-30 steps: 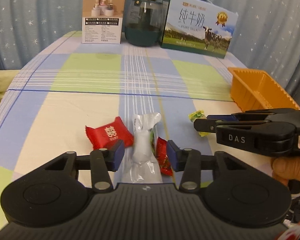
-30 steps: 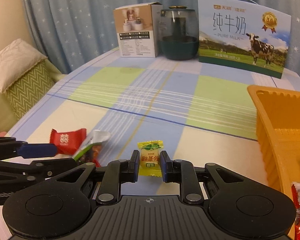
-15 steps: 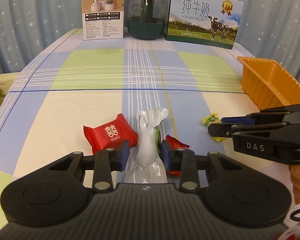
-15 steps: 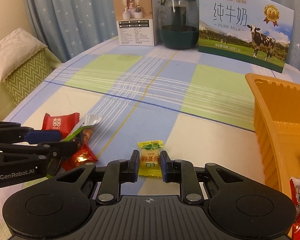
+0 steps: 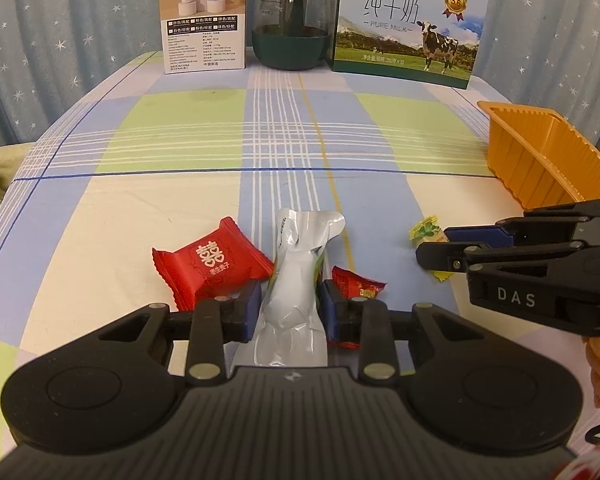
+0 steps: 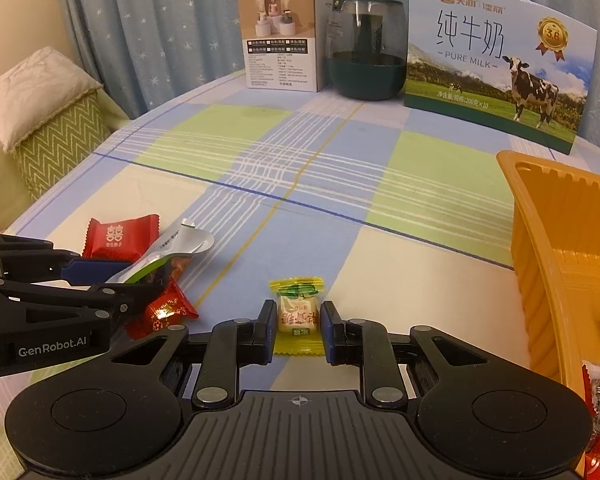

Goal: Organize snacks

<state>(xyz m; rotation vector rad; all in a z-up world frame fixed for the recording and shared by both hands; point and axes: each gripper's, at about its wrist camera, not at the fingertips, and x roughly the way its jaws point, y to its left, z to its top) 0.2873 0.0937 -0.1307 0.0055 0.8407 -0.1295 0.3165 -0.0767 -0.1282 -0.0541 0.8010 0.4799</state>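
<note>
Left wrist view: your left gripper (image 5: 288,306) is closing on a crinkled silver pouch (image 5: 298,280); your right gripper (image 6: 298,326) clamps a yellow-wrapped candy (image 6: 297,312).

Counted on the checked tablecloth (image 5: 180,216):
- red candy packets: two (image 5: 210,264) (image 5: 358,286)
- silver pouch (image 5: 296,292): one
- yellow candy (image 6: 298,312): one
- orange tray (image 5: 540,160): one
- cartons: two (image 5: 203,16) (image 5: 408,24)
- dark jar (image 5: 292,24): one
</note>
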